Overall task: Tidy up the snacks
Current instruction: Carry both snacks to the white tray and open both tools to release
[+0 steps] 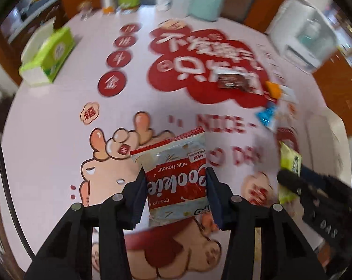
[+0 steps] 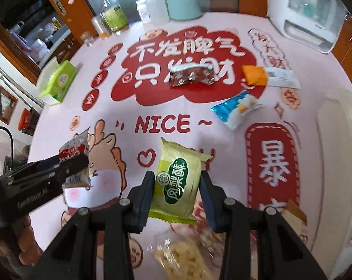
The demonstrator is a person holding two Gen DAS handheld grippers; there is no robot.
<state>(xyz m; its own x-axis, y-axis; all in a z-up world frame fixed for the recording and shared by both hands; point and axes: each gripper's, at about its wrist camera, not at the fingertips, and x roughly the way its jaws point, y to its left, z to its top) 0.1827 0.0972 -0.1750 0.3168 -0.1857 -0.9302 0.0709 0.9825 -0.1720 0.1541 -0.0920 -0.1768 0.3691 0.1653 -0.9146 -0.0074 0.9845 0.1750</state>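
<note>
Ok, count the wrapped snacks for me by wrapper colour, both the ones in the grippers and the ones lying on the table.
Red and white, cookie packet, in left gripper: 1
Green packet, in right gripper: 1
Brown wrapper: 1
Orange and white packet: 1
Blue and white packet: 1
Clear bag of pale pieces: 1
Total: 6

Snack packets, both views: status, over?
Left tongs shut on red cookie packet. Right tongs shut on green packet. Both lifted off the table. Three packets remain ahead; path clear.

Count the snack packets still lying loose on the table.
3: brown packet at centre, orange-white packet to its right, blue-white packet below that. A blurred pale item at the near edge may be another.
</note>
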